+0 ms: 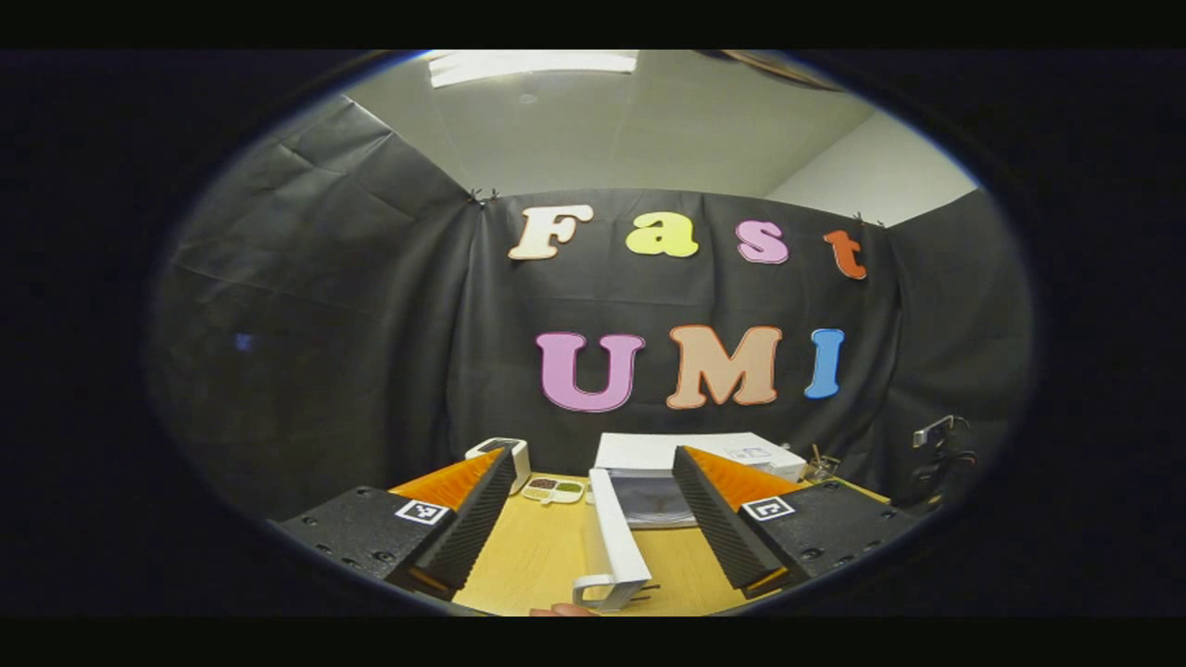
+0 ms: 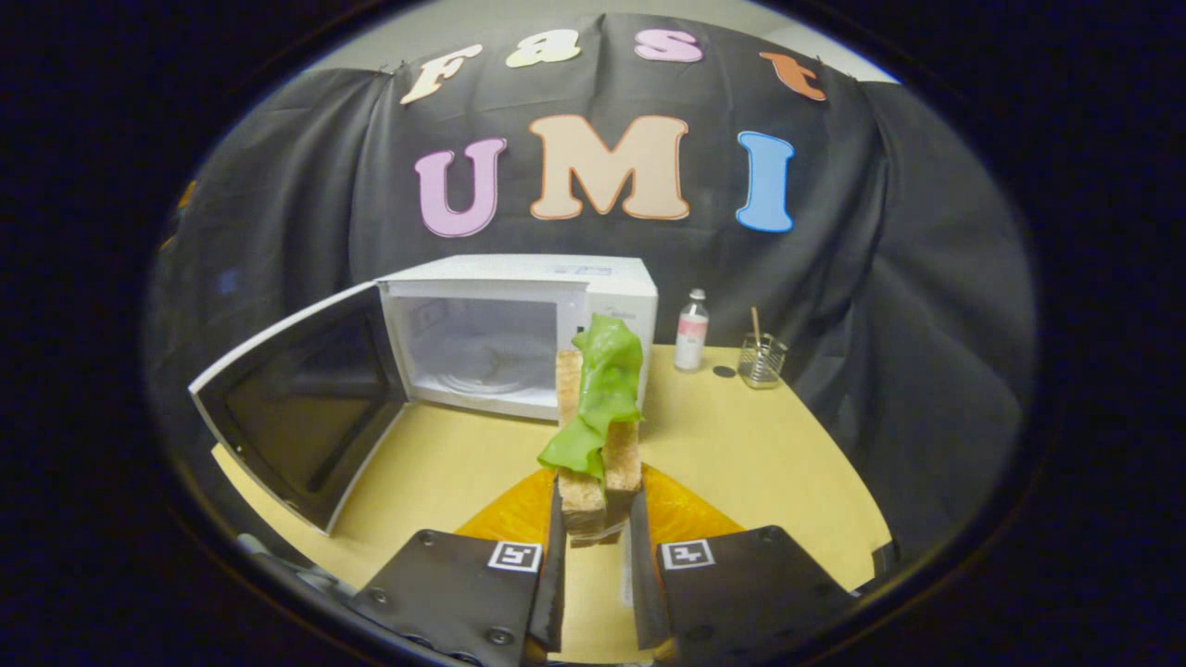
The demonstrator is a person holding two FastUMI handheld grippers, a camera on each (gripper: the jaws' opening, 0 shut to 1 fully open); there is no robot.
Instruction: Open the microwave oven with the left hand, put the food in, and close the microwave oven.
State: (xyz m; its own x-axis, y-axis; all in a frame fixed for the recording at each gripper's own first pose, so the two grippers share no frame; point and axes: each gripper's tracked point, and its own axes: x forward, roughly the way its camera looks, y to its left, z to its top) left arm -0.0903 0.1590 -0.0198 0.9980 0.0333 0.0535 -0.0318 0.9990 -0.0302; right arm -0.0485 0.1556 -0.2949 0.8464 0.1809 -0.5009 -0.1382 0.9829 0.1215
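Note:
The white microwave (image 2: 519,287) stands at the back of the yellow table (image 2: 741,454) with its door (image 2: 296,408) swung wide to the left and its cavity bare. In the left gripper view the microwave (image 1: 695,454) sits ahead, and its door (image 1: 613,537) points edge-on toward me with the handle (image 1: 602,588) nearest. My left gripper (image 1: 593,519) is open, its fingers either side of the door without touching. My right gripper (image 2: 593,533) is shut on a sandwich (image 2: 598,435), two bread slices with green lettuce, held upright in front of the cavity.
A small bottle (image 2: 691,331) and a wire holder (image 2: 762,359) with a stick stand right of the microwave. In the left gripper view a white device (image 1: 505,454) and a small tray of food (image 1: 554,489) lie left of the door. A fingertip (image 1: 561,610) shows at the bottom.

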